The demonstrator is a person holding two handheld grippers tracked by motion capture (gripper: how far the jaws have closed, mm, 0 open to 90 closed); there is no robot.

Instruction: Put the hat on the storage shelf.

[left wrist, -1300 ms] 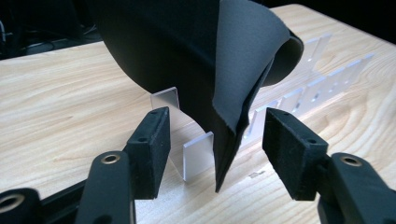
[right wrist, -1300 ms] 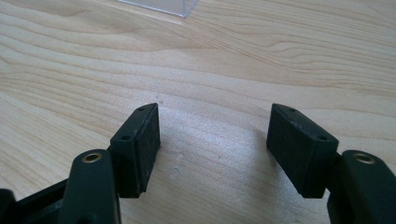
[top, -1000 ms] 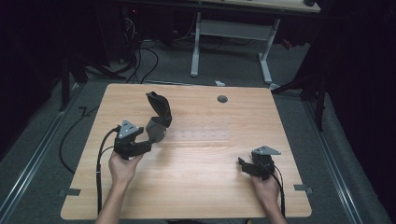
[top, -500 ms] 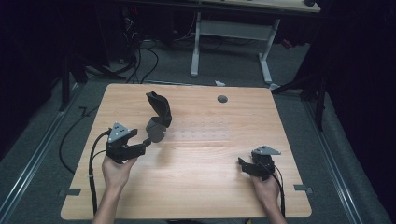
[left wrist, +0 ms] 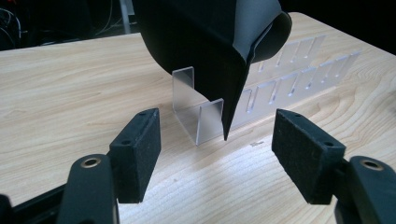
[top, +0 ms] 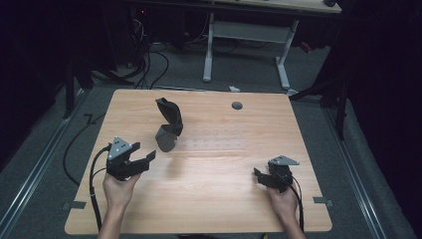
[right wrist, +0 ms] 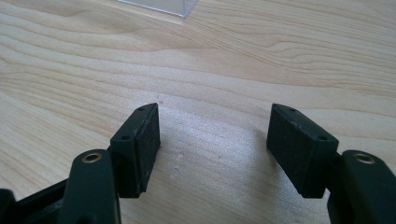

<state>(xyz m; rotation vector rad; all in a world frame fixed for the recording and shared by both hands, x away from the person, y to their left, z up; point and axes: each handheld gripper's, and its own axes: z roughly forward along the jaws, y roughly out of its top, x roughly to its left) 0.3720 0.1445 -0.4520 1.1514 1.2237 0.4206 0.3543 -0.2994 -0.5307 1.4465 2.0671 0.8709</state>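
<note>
The left tongs (top: 147, 158) are wide open and hold nothing. Their jaws have just been opening, and only bare wood lies between them. In the left gripper view the two black pads (left wrist: 137, 151) stand far apart, low over the counter (top: 224, 169). They point at the black floppy thing (left wrist: 210, 42), which is just in front of them and not touching them.

The right tongs (top: 260, 175) are wide open too and hold nothing. In the right gripper view their pads (right wrist: 140, 147) have only bare wood between them.

There are two tongs, one in each hand. The left hand (top: 118, 190) comes up from the near edge on the left side and grips its tongs from behind, so they point away and a bit to the right. The right hand (top: 282, 201) comes up near the near right corner, and its tongs point to the left.

There is one black floppy thing. It stands up on the left half of the counter, closer to the far edge. It sits on the left end of one clear plastic rack (left wrist: 299, 74) with rows of slots, which lies flat across the middle of the counter. One small round grey hole (top: 237, 105) is near the far edge.
</note>
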